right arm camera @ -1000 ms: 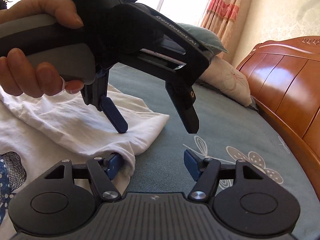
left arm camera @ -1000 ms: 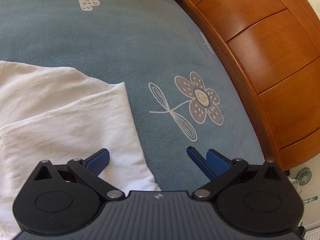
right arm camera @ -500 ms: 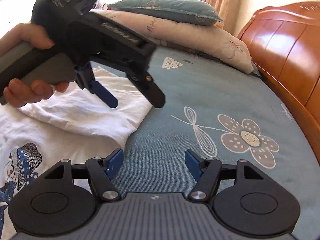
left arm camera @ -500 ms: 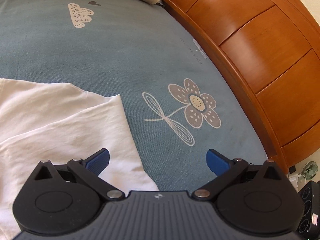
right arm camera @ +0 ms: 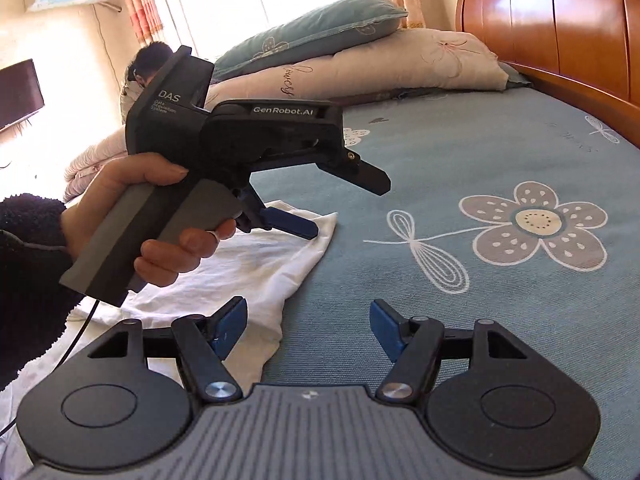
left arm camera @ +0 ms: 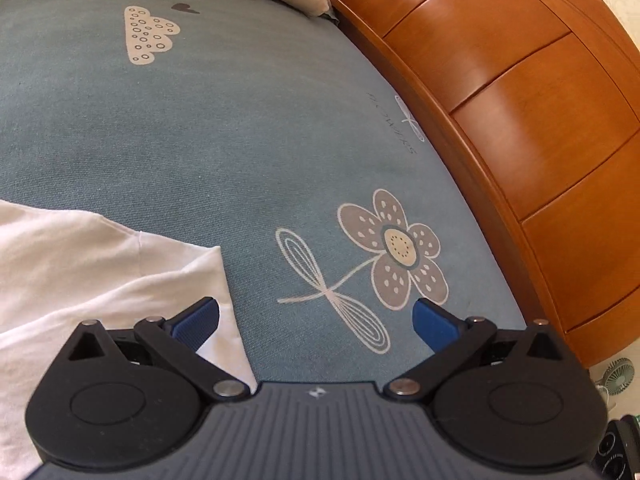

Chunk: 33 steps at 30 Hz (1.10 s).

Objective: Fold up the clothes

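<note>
Cloth lies at nine o'clock in both wrist views: a white shirt (right arm camera: 240, 264) spread on the blue bedsheet (left arm camera: 200, 140), with one layer already turned over onto another so that a folded corner points toward the printed flower (right arm camera: 532, 220). In the right wrist view, the left hand (right arm camera: 160, 216) holds the left gripper (right arm camera: 348, 208) above that corner; its jaws stand wide apart with nothing between them, and whether the lower finger touches the cloth cannot be told. Toward six o'clock, the right gripper (right arm camera: 306, 328) also stands well open and holds nothing, its left pad over the shirt's edge and its right pad over bare sheet. At the far left edge a printed patch of the shirt is barely visible, so the garment's full outline is hidden. My judgement: one side fold is laid and released, and the remaining folds, plus any smoothing, are still to come. At one o'clock stand pillows (right arm camera: 360, 64) and a wooden headboard (right arm camera: 552, 20).
</note>
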Each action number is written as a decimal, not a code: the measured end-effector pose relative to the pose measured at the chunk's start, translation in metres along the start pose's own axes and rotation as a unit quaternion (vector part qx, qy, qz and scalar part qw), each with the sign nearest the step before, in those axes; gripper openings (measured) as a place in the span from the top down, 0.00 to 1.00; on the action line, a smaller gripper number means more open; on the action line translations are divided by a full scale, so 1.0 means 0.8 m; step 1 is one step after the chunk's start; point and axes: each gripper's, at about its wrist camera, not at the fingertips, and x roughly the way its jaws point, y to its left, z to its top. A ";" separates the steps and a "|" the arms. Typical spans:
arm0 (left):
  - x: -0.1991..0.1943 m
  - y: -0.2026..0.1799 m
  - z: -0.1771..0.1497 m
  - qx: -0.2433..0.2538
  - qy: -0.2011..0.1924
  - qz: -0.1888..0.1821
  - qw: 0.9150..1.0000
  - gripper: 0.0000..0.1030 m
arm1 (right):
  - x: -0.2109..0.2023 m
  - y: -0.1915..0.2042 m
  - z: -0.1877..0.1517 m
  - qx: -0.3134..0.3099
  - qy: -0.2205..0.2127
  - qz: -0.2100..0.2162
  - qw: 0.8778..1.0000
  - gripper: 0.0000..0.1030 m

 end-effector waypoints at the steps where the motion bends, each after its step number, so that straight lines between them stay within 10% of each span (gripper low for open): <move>1: -0.006 -0.001 -0.007 0.001 0.005 -0.007 1.000 0.01 | -0.001 0.001 0.000 -0.001 0.001 0.002 1.000 0.30; 22: -0.038 -0.001 -0.084 -0.050 0.040 -0.091 0.994 0.01 | -0.008 -0.008 -0.006 -0.003 0.013 0.012 1.000 0.24; 33: -0.080 0.000 -0.084 -0.031 0.024 -0.060 0.997 0.01 | -0.008 -0.024 -0.006 0.016 0.013 -0.001 1.000 0.21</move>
